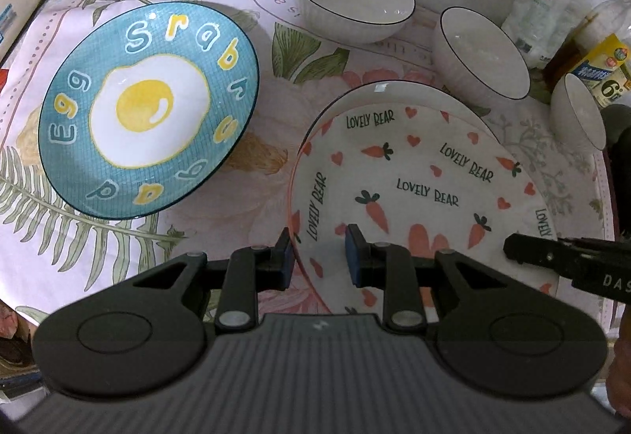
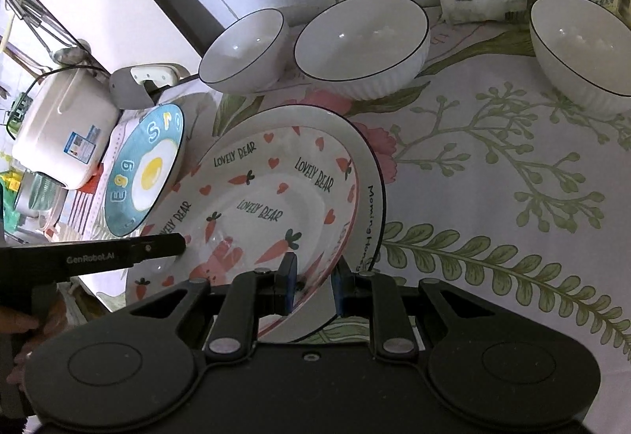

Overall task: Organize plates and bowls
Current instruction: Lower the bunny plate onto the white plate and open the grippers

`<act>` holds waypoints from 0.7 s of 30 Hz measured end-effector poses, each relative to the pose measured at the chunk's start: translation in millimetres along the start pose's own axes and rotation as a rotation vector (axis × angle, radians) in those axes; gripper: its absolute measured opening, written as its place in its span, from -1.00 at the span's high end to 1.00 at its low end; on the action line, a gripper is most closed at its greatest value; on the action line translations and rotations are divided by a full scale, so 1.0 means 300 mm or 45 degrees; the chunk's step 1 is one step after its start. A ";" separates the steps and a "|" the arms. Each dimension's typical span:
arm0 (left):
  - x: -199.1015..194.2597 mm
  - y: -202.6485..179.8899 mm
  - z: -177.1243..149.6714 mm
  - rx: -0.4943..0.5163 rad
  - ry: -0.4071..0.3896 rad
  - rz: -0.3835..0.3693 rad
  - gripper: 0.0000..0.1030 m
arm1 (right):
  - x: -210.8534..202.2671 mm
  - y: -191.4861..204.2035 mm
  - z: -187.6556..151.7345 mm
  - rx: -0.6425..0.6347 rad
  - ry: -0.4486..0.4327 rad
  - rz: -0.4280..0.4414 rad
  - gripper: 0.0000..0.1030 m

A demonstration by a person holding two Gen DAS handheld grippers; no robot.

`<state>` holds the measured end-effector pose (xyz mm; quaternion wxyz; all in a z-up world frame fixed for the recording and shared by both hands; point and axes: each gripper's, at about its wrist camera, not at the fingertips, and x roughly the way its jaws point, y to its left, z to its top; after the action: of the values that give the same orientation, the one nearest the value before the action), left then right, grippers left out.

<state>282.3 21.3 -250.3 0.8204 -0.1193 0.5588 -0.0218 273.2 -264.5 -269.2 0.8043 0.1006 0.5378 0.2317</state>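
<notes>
Both grippers [image 1: 318,256] [image 2: 313,286] pinch the carrot plate's [image 1: 426,174] rim atop a white plate [image 2: 370,174]; egg plate [image 1: 150,110] and three bowls [image 2: 361,43] remain unstacked.

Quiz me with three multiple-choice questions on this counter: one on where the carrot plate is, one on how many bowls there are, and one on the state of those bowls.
1. The round white ceramic plate with pink carrots lies:
A) inside a bowl
B) on top of a white dark-rimmed plate
C) on a cutting board

2. How many white dark-rimmed ceramic bowls stand on the cloth?
A) two
B) three
C) five

3. Those bowls are:
A) upside down
B) stacked
C) upright and empty

Answers: 1 B, the dark rim shows around its far edge; 2 B, three stand apart near the wall; 3 C, their bare insides face up.
</notes>
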 end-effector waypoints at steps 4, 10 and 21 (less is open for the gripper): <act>0.007 -0.006 -0.004 0.031 0.010 0.001 0.52 | 0.015 0.019 0.005 -0.034 0.015 -0.064 0.52; 0.024 0.007 0.001 -0.016 0.050 -0.006 0.52 | 0.023 0.059 -0.001 -0.117 0.004 -0.148 0.44; 0.049 -0.036 -0.031 0.056 0.083 0.079 0.52 | 0.037 0.119 -0.023 -0.312 -0.059 -0.343 0.33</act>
<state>280.5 6.7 -264.6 0.8044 -0.0833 0.5881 -0.0125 261.0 -228.6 -266.4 0.8465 -0.0658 0.4955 0.1834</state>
